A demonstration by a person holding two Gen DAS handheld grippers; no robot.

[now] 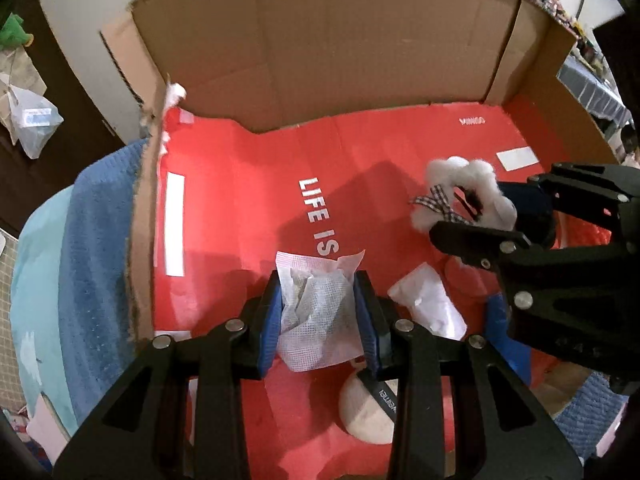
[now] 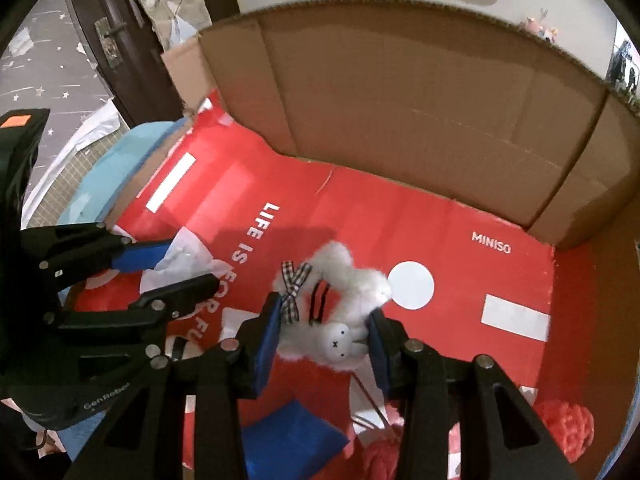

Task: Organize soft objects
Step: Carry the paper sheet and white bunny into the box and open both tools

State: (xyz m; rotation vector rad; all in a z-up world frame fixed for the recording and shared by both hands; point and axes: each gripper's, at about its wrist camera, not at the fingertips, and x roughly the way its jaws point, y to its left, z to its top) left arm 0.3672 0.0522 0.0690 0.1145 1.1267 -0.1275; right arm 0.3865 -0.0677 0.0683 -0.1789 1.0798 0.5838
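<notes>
My left gripper (image 1: 318, 308) is shut on a white mesh pouch (image 1: 316, 316) with a pink edge, held above the red floor of an open cardboard box (image 1: 328, 52). My right gripper (image 2: 324, 340) is shut on a white fluffy bunny ring toy (image 2: 340, 304) with a checked ribbon bow, also over the box floor. The bunny toy (image 1: 468, 192) and right gripper (image 1: 516, 220) show at the right of the left wrist view. The left gripper (image 2: 176, 268) and its pouch (image 2: 188, 256) show at the left of the right wrist view.
The red box floor (image 2: 400, 224) bears white lettering. On it lie a white packet (image 1: 432, 304), a round cream item (image 1: 368, 412), a blue cloth (image 2: 288, 436) and red knitted items (image 2: 568, 420). A blue towel (image 1: 96, 264) lies left of the box.
</notes>
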